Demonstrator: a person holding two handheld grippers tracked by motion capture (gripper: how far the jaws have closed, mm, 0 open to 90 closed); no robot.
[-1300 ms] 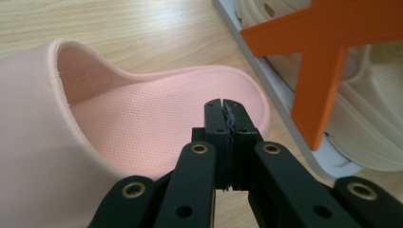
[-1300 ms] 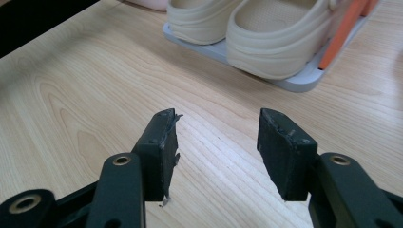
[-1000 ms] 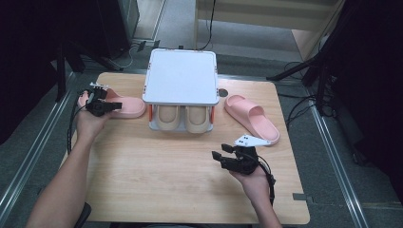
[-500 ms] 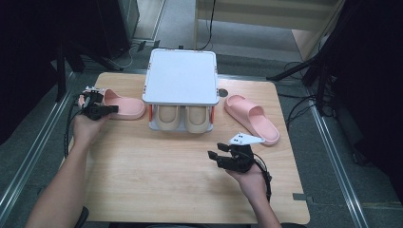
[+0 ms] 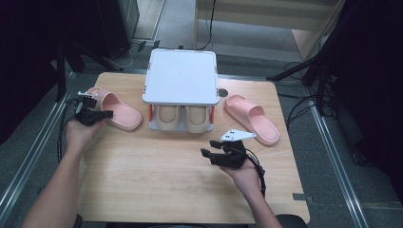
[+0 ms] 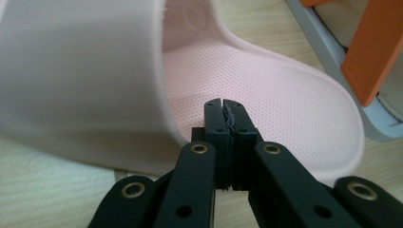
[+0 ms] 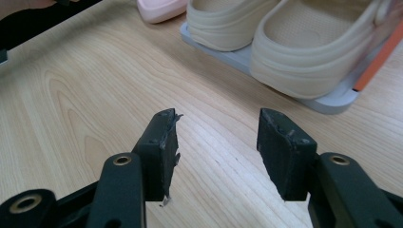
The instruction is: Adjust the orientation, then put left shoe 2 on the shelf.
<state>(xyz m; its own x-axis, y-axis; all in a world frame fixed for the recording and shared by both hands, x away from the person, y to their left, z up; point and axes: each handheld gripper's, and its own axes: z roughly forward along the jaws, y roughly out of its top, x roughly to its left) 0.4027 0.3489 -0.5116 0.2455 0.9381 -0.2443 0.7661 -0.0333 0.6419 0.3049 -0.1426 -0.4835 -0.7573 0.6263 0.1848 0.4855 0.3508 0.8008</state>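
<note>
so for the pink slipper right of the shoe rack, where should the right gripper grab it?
Probably the strap of the pink slipper: it arches over the sole as the only raised, thin part, so one jaw can go under it and one on top. Come in from the heel end, which points toward the near right edge of the table. The right gripper is open and nothing is between its jaws.

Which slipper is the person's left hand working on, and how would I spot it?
Find the white-topped shoe rack mid-table, with beige clogs beneath. The pink slipper lies on the wood at its left, by the shut left gripper. Its twin lies right of the rack, with no gripper at it.
</note>
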